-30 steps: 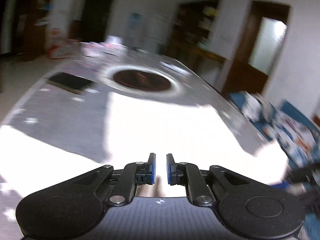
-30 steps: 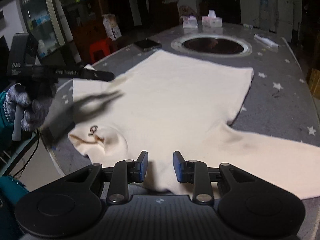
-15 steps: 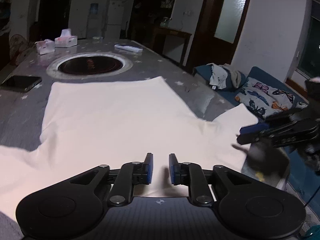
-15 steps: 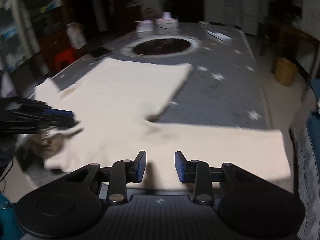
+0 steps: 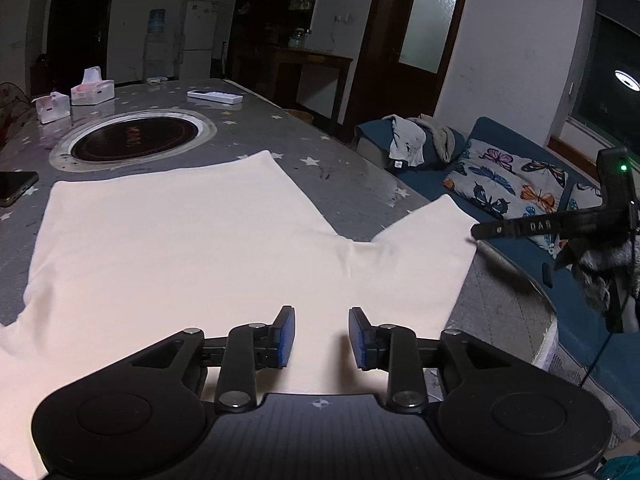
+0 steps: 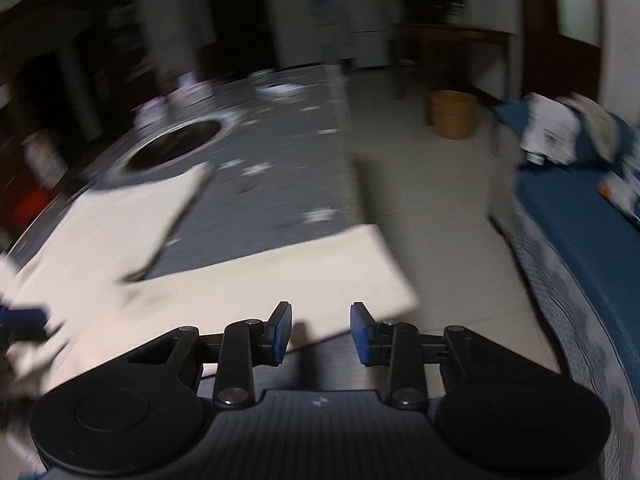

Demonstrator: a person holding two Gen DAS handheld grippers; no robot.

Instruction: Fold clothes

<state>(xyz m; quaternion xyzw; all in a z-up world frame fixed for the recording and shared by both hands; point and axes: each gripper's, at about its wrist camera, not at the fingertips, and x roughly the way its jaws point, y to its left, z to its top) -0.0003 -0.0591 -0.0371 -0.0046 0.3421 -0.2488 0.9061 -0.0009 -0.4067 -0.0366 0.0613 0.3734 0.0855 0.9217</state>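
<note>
shirt [image 5: 192, 248] flat on table [image 5: 352, 176], spreading 12 o'clock from left gripper [image 5: 322, 338]; right gripper [image 6: 320, 334] at sleeve end; both spread apart, gripping nothing.

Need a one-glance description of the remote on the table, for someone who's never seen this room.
Start at the grey star-patterned table and find the round dark hotplate ringed in metal set into it. Just beyond the ring, toward the far right edge, lies the slim white rectangular remote control. Unlike the two white-and-pink tissue boxes at far left, it is flat and low.
</note>
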